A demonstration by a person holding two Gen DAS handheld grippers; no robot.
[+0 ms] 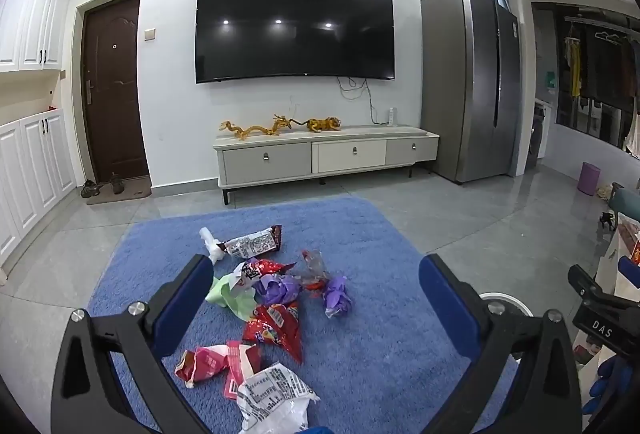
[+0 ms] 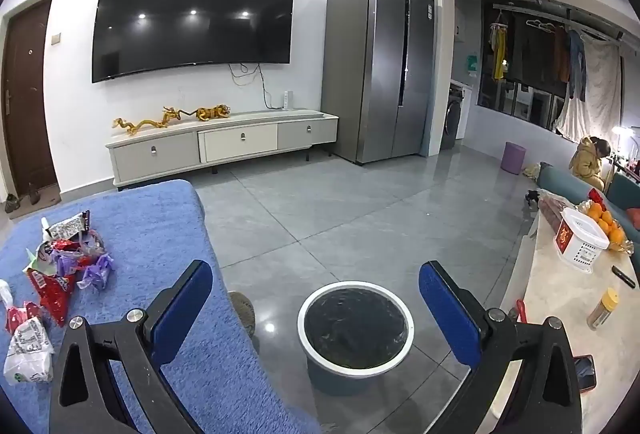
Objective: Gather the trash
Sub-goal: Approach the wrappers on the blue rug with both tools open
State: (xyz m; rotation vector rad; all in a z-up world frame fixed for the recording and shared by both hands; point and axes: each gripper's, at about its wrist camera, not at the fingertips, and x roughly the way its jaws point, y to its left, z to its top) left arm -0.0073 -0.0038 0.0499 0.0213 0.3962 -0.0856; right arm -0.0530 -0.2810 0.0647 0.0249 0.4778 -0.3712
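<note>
The left tongs [image 1: 316,286] hang wide apart and hold nothing above the blue rug [image 1: 360,234], where the wrappers [image 1: 272,298] lie scattered toward its left half; the rug's right half is bare. The right tongs [image 2: 316,290] are also spread wide and hold nothing, over the bin [image 2: 355,332], which stands on grey floor tiles [image 2: 360,202] just beside the rug's right edge, near the counter [image 2: 560,294].

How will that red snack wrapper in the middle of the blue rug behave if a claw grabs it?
The red snack wrapper looks like thin, crinkled foil, so it is probably floppy and very light. Its glossy surface may slip between the pads. It lies flat and empty-looking, so it likely won't roll.
</note>
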